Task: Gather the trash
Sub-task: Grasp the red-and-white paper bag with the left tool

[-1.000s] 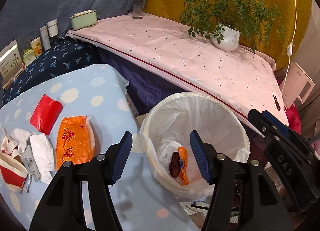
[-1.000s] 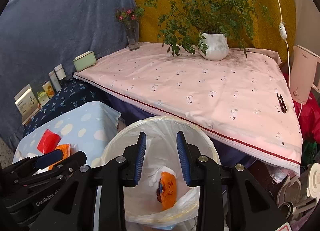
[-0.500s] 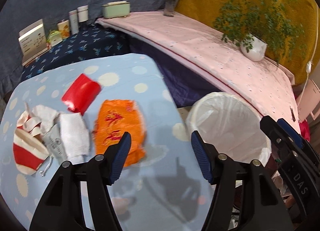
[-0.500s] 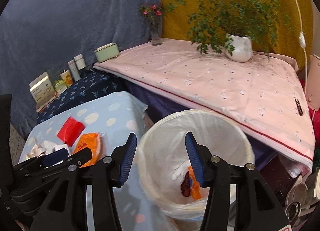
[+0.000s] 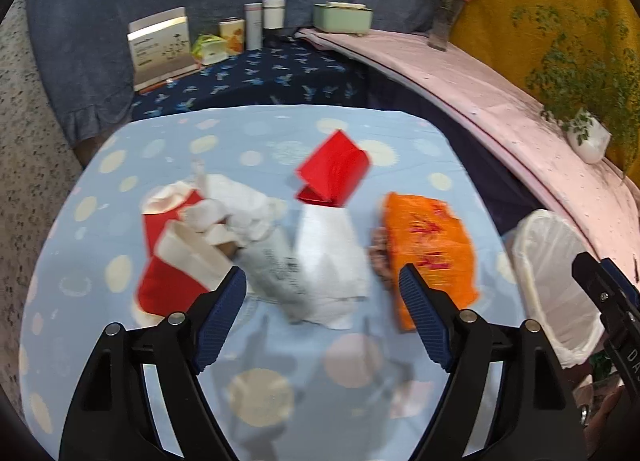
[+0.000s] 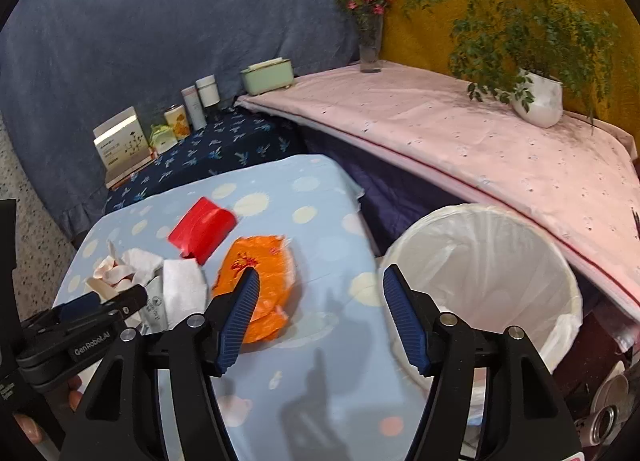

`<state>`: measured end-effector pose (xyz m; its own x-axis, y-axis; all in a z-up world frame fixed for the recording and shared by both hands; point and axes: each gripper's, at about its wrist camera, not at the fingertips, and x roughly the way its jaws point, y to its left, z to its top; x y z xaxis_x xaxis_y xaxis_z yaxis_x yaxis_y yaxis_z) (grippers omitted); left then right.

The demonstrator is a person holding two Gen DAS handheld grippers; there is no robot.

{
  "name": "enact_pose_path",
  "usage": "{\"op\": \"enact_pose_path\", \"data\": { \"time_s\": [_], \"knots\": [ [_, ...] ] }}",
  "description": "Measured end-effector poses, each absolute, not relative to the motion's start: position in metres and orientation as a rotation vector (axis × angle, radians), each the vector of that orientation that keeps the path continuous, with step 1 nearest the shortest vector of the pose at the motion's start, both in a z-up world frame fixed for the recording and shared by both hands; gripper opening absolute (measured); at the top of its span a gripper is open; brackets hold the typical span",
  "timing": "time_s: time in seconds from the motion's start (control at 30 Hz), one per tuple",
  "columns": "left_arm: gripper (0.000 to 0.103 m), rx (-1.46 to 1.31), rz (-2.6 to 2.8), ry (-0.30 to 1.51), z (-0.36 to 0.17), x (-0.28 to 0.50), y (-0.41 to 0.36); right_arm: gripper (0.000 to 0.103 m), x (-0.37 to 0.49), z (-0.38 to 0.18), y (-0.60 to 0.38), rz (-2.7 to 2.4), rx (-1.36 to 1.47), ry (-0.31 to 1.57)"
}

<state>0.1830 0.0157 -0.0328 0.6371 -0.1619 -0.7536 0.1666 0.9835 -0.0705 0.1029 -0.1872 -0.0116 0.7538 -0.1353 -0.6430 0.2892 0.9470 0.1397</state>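
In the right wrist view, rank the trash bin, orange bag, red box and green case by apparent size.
1. Trash bin
2. Orange bag
3. Red box
4. Green case, though it sits farthest from the camera, so its true size is uncertain.

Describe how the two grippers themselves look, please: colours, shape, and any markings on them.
Both are the same build. The left gripper and the right gripper have black plastic frames that fork into two arms, with silver screw heads at the joints. Each finger carries a dark blue ribbed pad. In the right wrist view, the side of the left gripper shows white lettering, "GenRobot.AI". No cables show on them.
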Motion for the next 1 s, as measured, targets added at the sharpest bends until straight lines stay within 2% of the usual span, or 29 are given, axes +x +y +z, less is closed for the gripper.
{"op": "enact_pose_path", "data": {
  "time_s": [0.3,0.5,0.77,0.87,1.0],
  "knots": [
    [0.085,0.026,-0.124,0.864,-0.047,0.196,0.082,0.073,0.127,-0.032,-0.146,-0.193,0.226,0.738],
    [0.089,0.032,-0.128,0.886,-0.058,0.206,0.115,0.073,0.142,-0.042,-0.129,-0.193,0.218,0.764],
    [0.088,0.016,-0.174,0.93,-0.079,0.217,0.132,0.074,0.159,-0.054,-0.115,-0.204,0.207,0.789],
    [0.073,0.0,-0.204,0.953,-0.086,0.22,0.132,0.074,0.164,-0.06,-0.113,-0.213,0.198,0.803],
    [0.043,-0.012,-0.237,0.978,-0.09,0.218,0.13,0.074,0.17,-0.065,-0.114,-0.223,0.196,0.816]
  ]
}}
